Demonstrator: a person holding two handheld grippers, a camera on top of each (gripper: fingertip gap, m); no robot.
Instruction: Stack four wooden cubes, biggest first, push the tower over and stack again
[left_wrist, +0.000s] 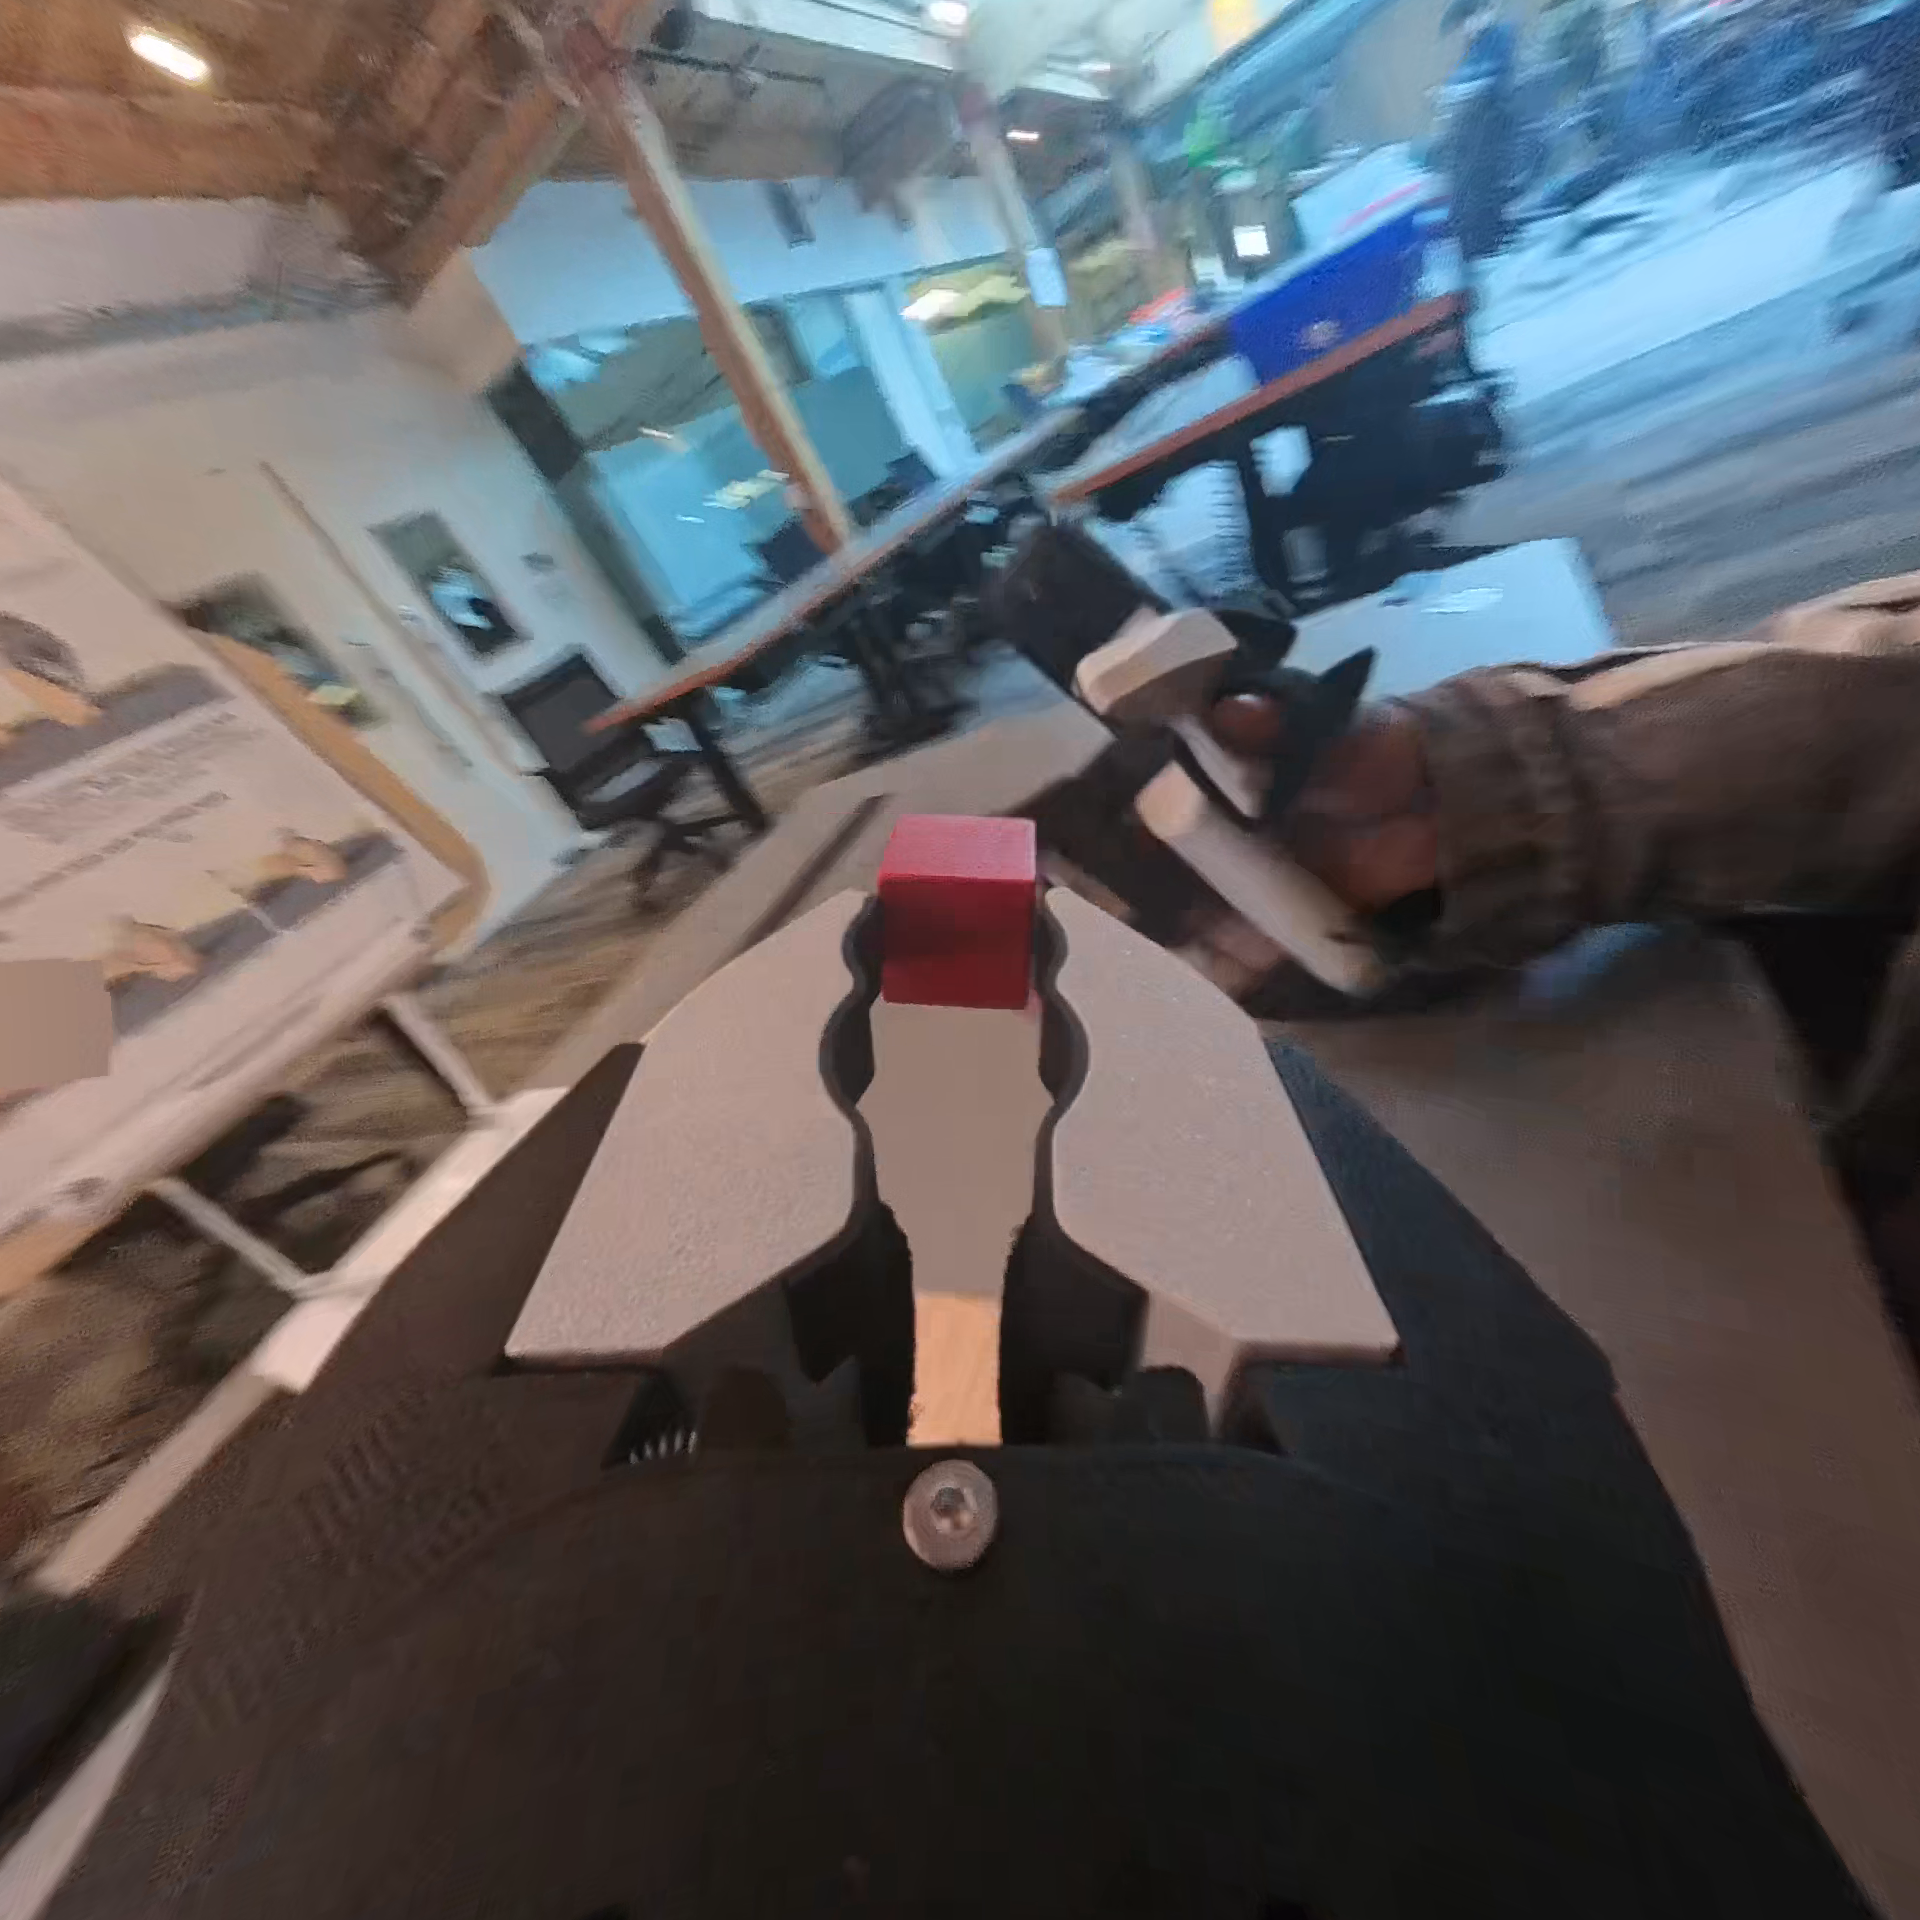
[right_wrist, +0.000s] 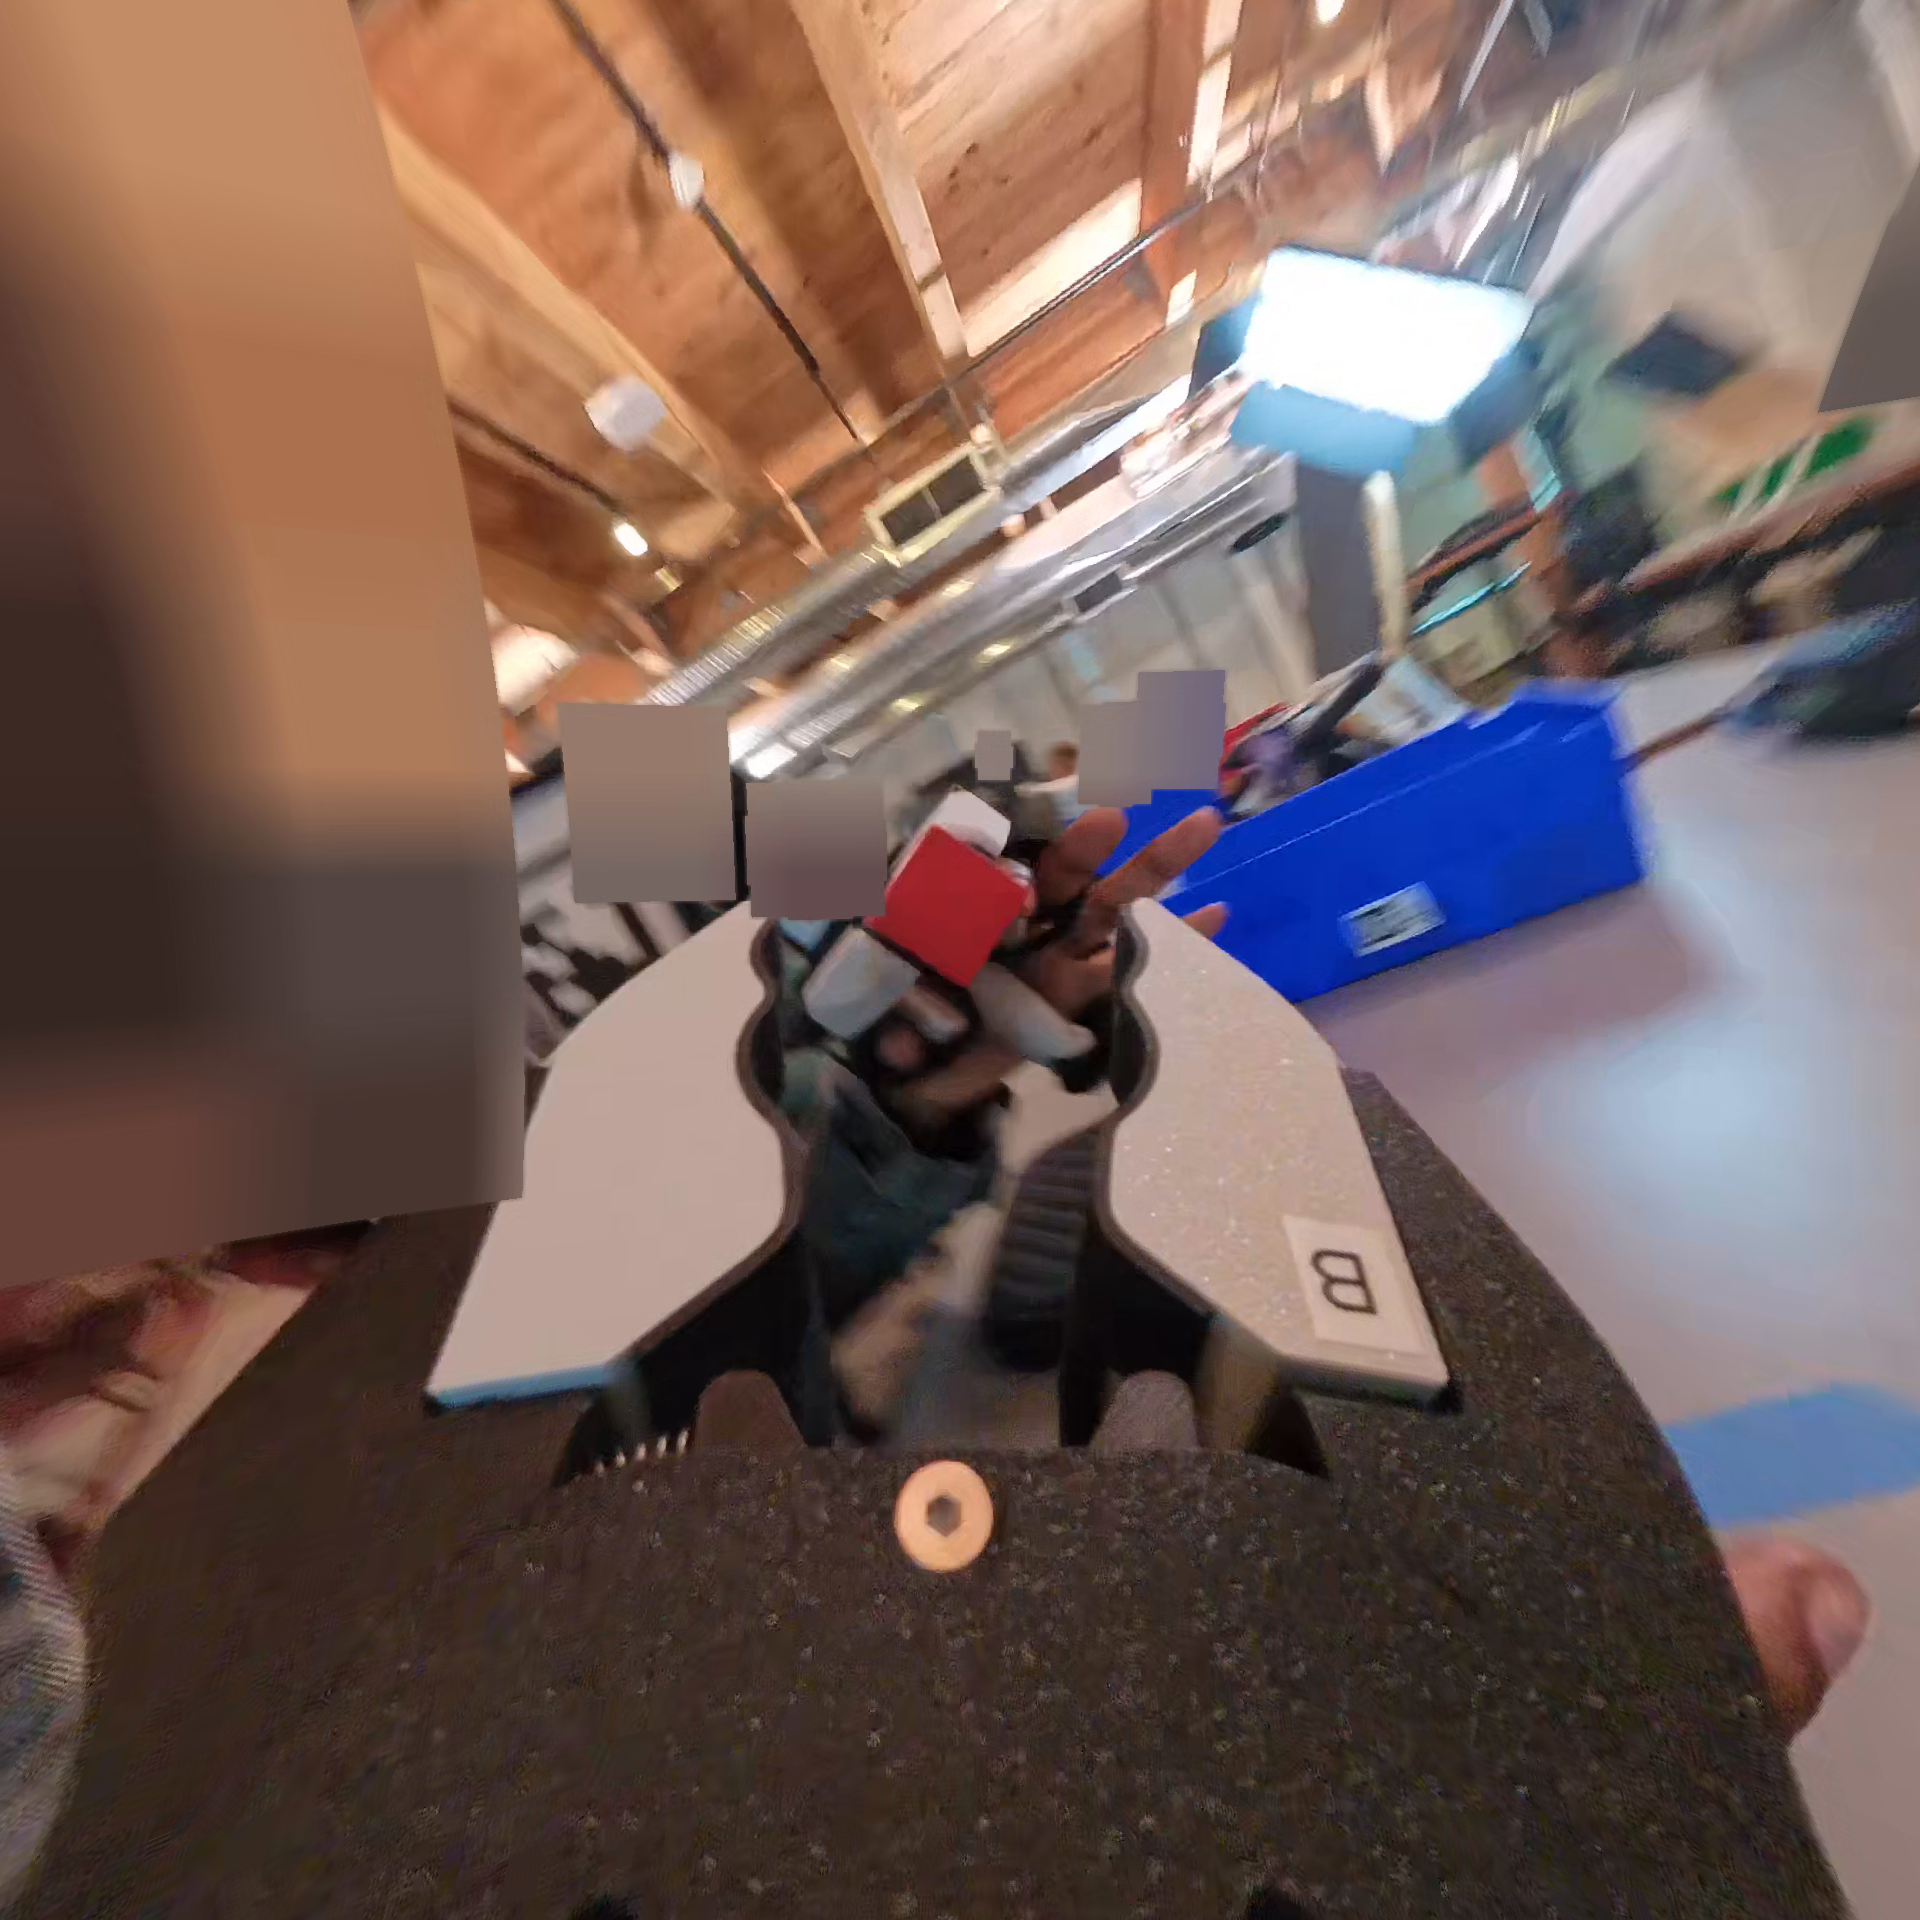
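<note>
Black gripper housing is filling the lower part of both wrist views, and from it your left gripper (left_wrist: 958, 940) is reaching forward with its fingers clamped on a small red cube (left_wrist: 956, 909). You are holding the cube up in the air, gripped near the fingertips (left_wrist: 831, 935) on two opposite side faces, with its front edge standing a little proud of the tips.

Your right gripper (right_wrist: 940, 951) is pointing toward the left gripper; its fingers are standing apart with nothing between them, and the red cube (right_wrist: 948, 902) is showing beyond them, well ahead of the tips. A blue bin (right_wrist: 1434, 862) is sitting on the grey table (right_wrist: 1662, 1091) to the right of the cube.

Judging by its look, the cube is light, rigid painted wood with smooth flat faces, so it should tolerate a firm squeeze but could slip or pivot if you are pinching it off centre. You are best holding it square across two parallel faces, pads flat and near mid-height, leaving the underside free for setting it down level. No other cubes or tower are showing, so I cannot tell how far the stack is along.
</note>
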